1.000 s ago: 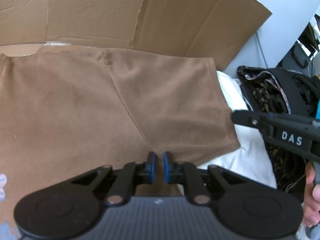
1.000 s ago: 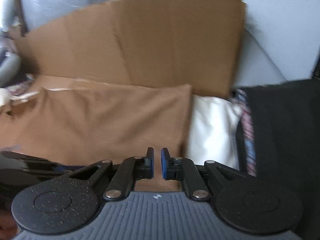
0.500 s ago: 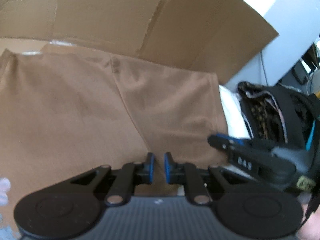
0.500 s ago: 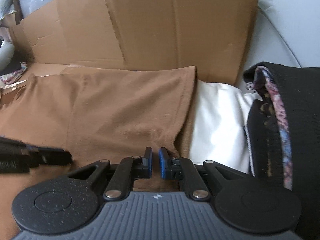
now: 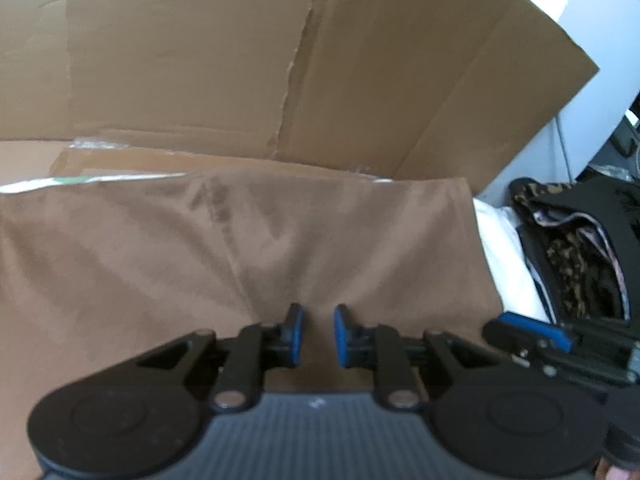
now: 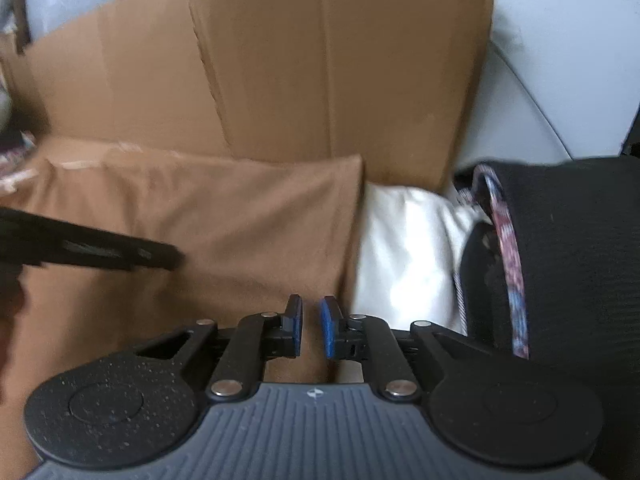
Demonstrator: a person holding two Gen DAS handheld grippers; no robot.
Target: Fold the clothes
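Note:
A brown garment (image 5: 280, 248) lies spread flat on cardboard, its right edge (image 6: 352, 216) running beside a white cloth. My left gripper (image 5: 318, 334) hovers over the garment's near part. Its jaws are opening, with a small gap and nothing pinched between the blue pads. My right gripper (image 6: 311, 330) hangs over the garment's near right edge, and its jaws are opening too, with only the cloth below showing through the gap. The right gripper's fingers (image 5: 532, 332) reach in at the lower right of the left wrist view. One of the left gripper's fingers (image 6: 100, 250) crosses the left of the right wrist view.
A large cardboard sheet (image 5: 280, 60) stands upright behind the garment. Right of the garment lies a white cloth (image 6: 408, 248), then a black bag or garment with patterned lining (image 6: 508, 248). A grey wall (image 6: 560, 60) rises at the back right.
Both pairs of jaws have parted slightly. The left gripper has slid right and forward over the brown garment, closer to the right gripper. The right gripper has stayed over the garment's right edge.

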